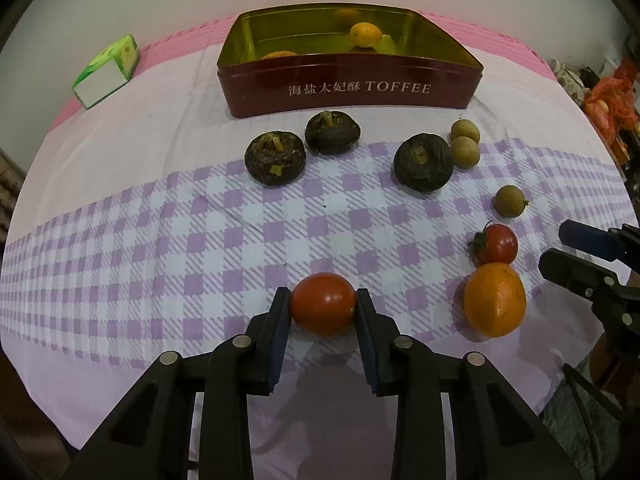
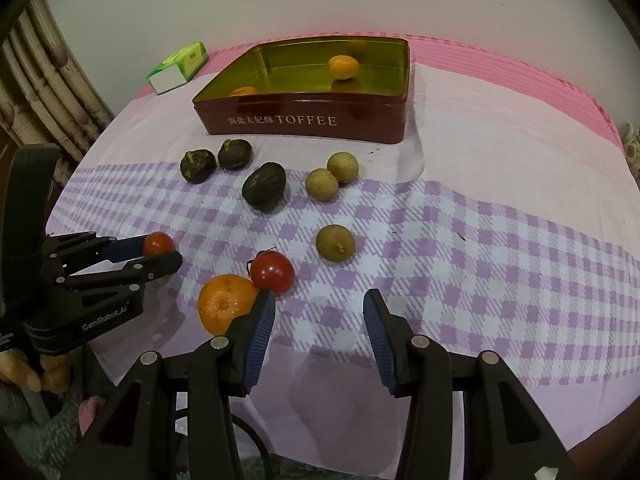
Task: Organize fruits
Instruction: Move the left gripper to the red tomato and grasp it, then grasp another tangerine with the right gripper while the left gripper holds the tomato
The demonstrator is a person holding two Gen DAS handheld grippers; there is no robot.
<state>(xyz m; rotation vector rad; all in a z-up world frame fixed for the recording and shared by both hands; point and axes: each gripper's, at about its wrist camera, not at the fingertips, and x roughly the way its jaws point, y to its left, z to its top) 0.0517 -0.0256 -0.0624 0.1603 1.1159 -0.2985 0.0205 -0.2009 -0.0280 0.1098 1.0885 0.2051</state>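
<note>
One red tin (image 1: 348,88) reads "TOFFEE"; left gripper (image 2: 160,250) reads "GenRobot.AI".

Glossy metal tin (image 1: 348,92), matt cloth (image 1: 200,240)

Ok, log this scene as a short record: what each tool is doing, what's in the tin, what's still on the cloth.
left tool: shut on a tomato on the cloth
right tool: open, empty
tin: two oranges inside
loose on cloth: one orange, stemmed tomato, three dark fruits, three longans
other: green box left of tin
</note>
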